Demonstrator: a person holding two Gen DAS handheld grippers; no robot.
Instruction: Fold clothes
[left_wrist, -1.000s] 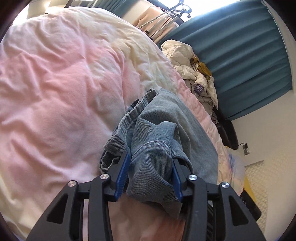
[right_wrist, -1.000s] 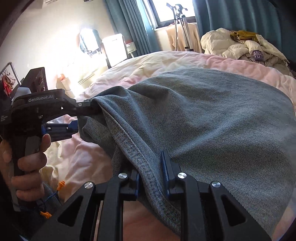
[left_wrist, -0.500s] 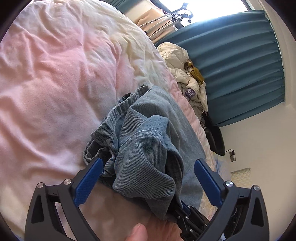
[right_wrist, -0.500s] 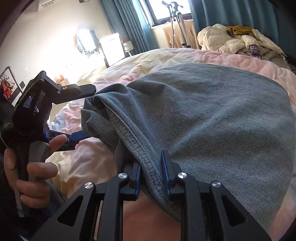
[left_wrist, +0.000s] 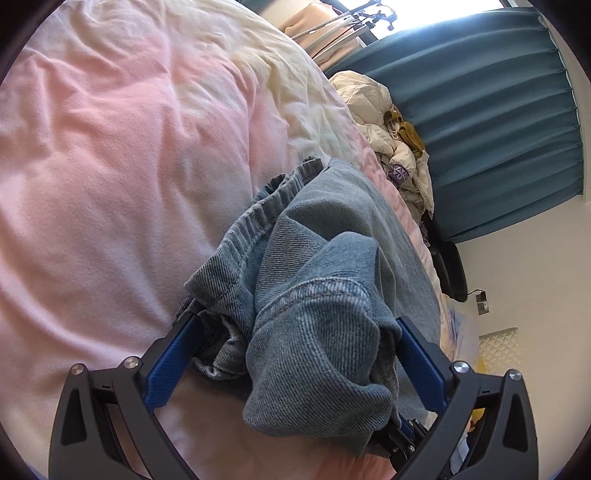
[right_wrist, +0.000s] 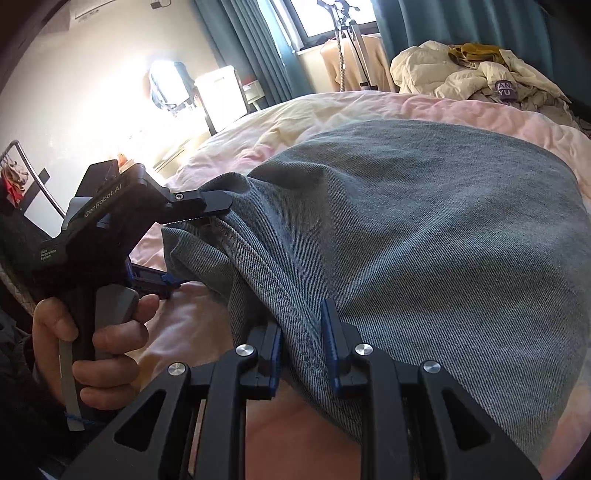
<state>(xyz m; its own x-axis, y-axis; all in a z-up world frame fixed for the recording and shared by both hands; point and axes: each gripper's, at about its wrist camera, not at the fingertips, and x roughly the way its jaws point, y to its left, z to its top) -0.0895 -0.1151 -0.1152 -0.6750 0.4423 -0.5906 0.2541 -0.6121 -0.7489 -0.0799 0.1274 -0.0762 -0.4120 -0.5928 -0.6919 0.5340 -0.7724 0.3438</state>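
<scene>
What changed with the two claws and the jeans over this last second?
The left gripper opened, letting go of the bunched jeans, which now lie loosely between its spread fingers. The right gripper stayed clamped on the hem, and the jeans remain on the pink bedspread.

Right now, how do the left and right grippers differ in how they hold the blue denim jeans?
The left gripper stands wide open, the bunched end of the blue denim jeans loose between its fingers. The right gripper is shut, pinching a hemmed edge. Both sit at the jeans' near edge over the pink duvet.
</scene>
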